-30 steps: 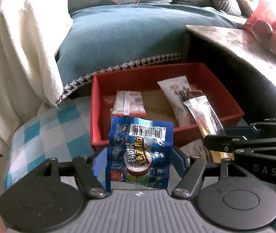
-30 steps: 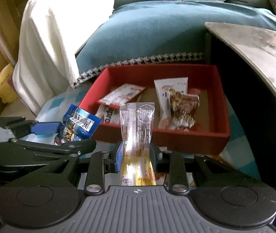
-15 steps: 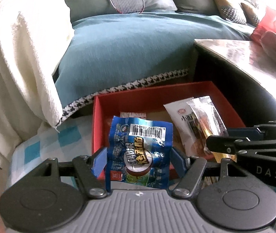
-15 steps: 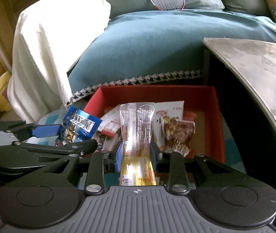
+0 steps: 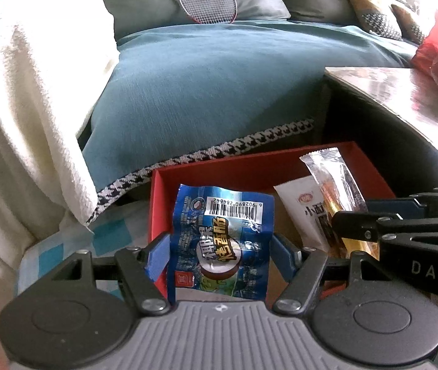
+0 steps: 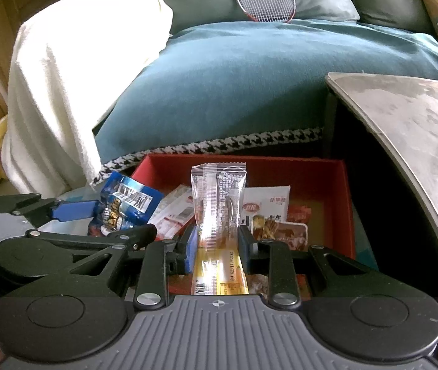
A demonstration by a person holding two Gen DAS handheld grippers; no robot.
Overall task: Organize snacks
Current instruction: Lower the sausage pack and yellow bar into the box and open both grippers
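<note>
Blue snack packet (image 5: pixel 222 243) clamped in left hand-held gripper (image 5: pixel 219 249).

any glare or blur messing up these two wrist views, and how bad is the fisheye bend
Left wrist view: window glare washes out the top right corner over the table top; the blue snack packet is sharp. Right wrist view: glare whitens the clear-topped snack bar and the white blanket; the table edge bows strongly.

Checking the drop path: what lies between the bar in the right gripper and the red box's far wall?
In the right wrist view, beyond the bar, the box's far wall is reached over a white packet lying inside; no other obstacle shows.
</note>
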